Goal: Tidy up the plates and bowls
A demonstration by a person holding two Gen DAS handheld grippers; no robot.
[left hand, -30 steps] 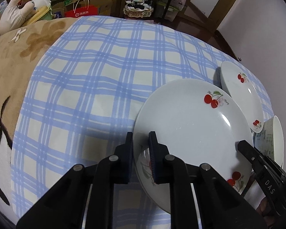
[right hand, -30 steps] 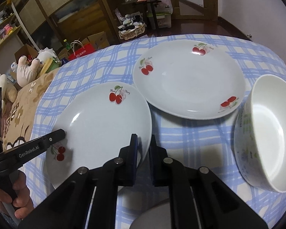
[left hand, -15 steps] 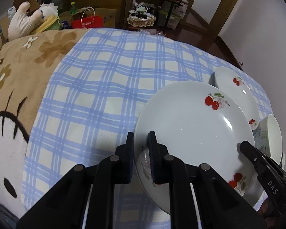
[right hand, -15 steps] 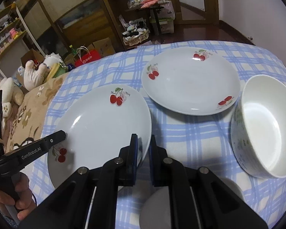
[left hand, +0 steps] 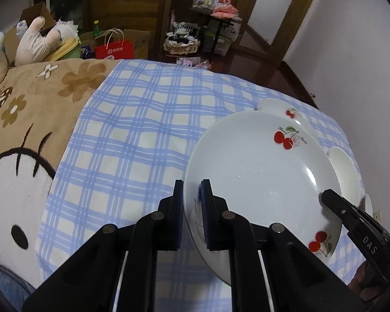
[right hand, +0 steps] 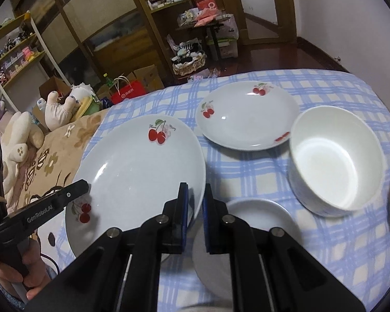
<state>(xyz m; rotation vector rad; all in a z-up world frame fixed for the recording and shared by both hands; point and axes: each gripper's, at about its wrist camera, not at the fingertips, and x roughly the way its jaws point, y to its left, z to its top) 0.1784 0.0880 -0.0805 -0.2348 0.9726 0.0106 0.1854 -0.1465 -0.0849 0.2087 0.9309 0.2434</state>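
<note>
With our left hand-held gripper (left hand: pixel 191 208) we clamp the left rim of the big cherry plate (left hand: pixel 260 171), and with our right hand-held gripper (right hand: pixel 195 208) we clamp its right rim. Both are closed tight on the plate, and it hangs in the air between them, tilted, over the near edge of the checked cloth (left hand: pixel 143 130) that covers the bed.

To the right of it, nearer the far edge of the cloth, the second cherry plate (right hand: pixel 247 119) lies flat. Further right, a white bowl (right hand: pixel 335 161) stands upright near the right edge. A small white dish (right hand: pixel 249 234) sits at the near edge, just under the right hand-held gripper, and something red shows only partly at the right border.

We think the risk is mainly in the grip. Each hand-held gripper pinches only a thin, smooth rim, so if our two hands move at different speed or turn differently, the plate may twist and slip out. It would probably fall on the small dish below, or roll off the near edge. The soft cloth can also let a plate settle crooked.

For moving, the left part of the cloth is free up to the brown blanket (left hand: pixel 39 109). Toward the right, the room is narrow: the way to the second plate passes close to the bowl.
</note>
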